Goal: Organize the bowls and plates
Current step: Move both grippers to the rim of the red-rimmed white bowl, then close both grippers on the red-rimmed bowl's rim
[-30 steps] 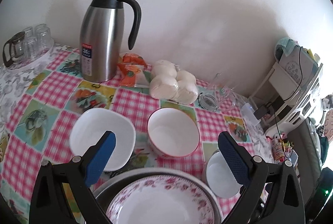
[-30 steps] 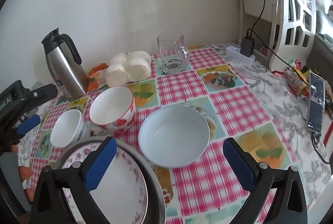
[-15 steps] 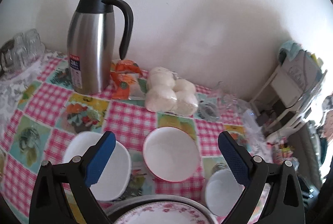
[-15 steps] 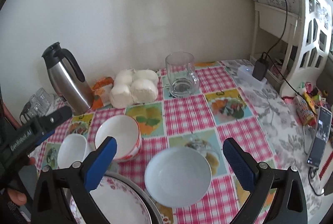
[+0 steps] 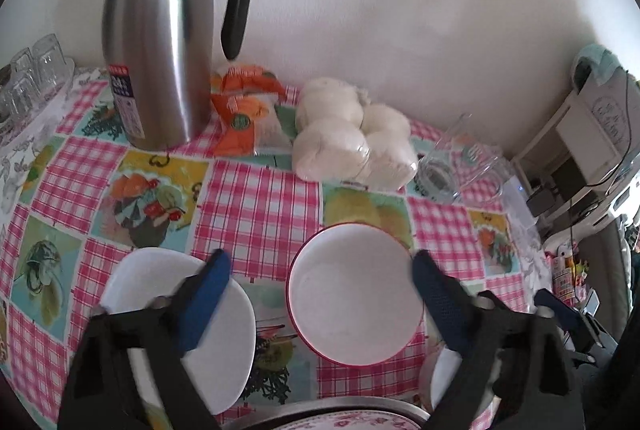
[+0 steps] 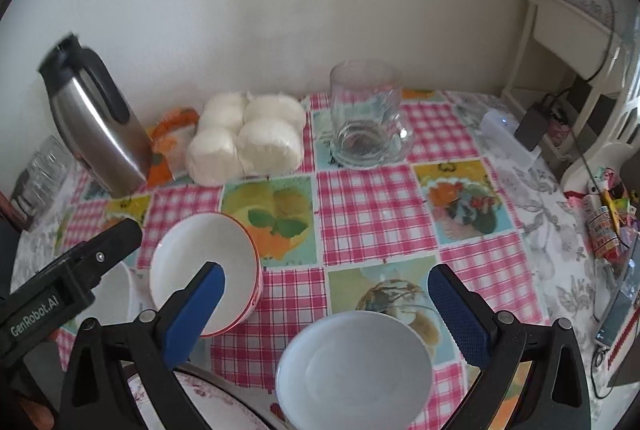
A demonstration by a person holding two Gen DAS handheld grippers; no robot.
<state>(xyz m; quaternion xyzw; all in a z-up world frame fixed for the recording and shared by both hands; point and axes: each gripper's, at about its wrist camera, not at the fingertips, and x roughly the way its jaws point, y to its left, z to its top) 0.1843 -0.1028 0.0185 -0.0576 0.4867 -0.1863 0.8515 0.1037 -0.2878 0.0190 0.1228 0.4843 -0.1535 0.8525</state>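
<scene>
Two hand-held grippers, nothing held: left hand-held gripper point(image 5: 320, 280) closing around red-rimmed bowl point(image 5: 354, 294), right hand-held gripper point(image 6: 326, 290) spread wide beside it. Glazed, slippery, breakable; I'd pinch the rim.

Soft daylight came from the right, leaving a broad faint shadow on the wall point(image 5: 440, 10). Both fisheye views bowed strongly toward dark vignetted corners. The left gripper point(image 5: 320, 306) was smeared by motion blur.

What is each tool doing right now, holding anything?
Left tool: closing, red-rimmed bowl between its jaws, not gripped.
Right tool: open, holding nothing.
</scene>
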